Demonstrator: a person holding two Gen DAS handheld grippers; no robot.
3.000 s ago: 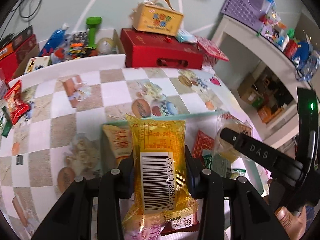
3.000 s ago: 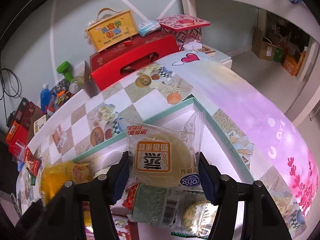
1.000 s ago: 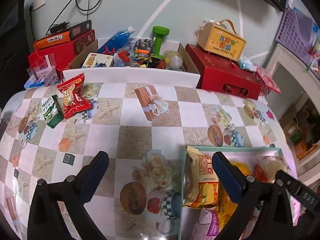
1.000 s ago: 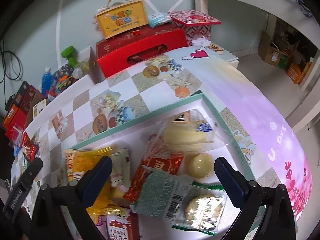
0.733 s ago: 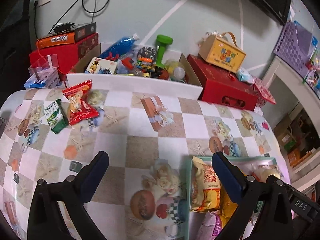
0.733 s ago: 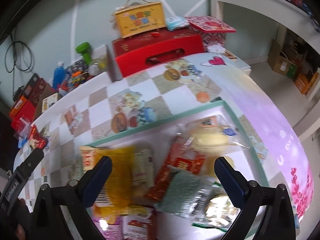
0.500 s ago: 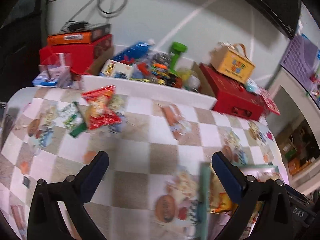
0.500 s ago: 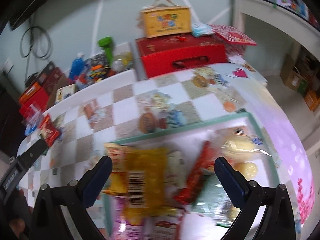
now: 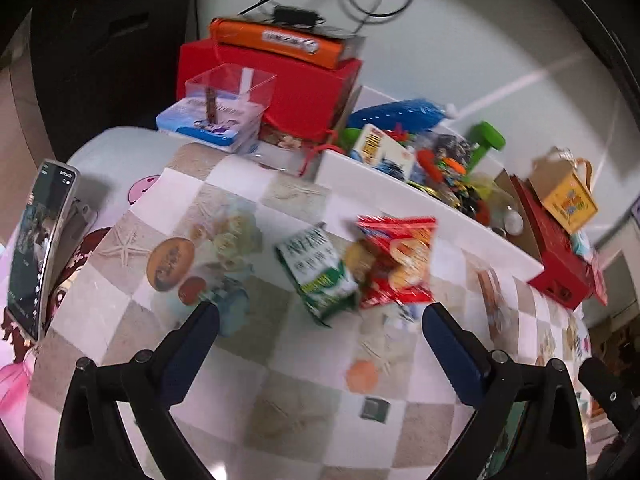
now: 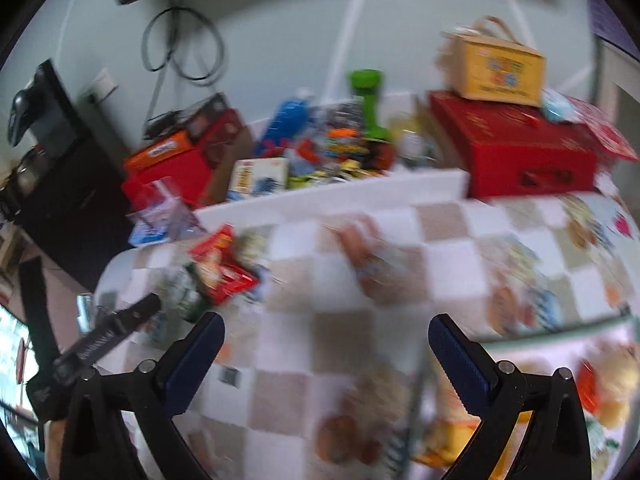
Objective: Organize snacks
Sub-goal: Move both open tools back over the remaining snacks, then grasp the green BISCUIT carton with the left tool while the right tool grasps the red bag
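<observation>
Two snack packets lie on the checkered surface (image 9: 280, 360), touching: a green packet (image 9: 318, 274) on the left, a red packet (image 9: 394, 260) on the right. Left gripper (image 9: 320, 344) hangs just before them, jaws released wide, empty. Right gripper (image 10: 326, 356) likewise spread and empty, farther along the surface; its view is blurred. Teal-rimmed tray (image 10: 560, 338) with snacks shows at lower right there. A phone (image 9: 38, 248) stands propped at the far left edge.

Our left wrist camera looked down past its open tongs (image 9: 320, 330), close over the tabletop (image 9: 280, 364); our right one sat farther back, blurred. Both shared the red snack packet (image 9: 394, 262) and green dumbbell (image 10: 368, 100)
</observation>
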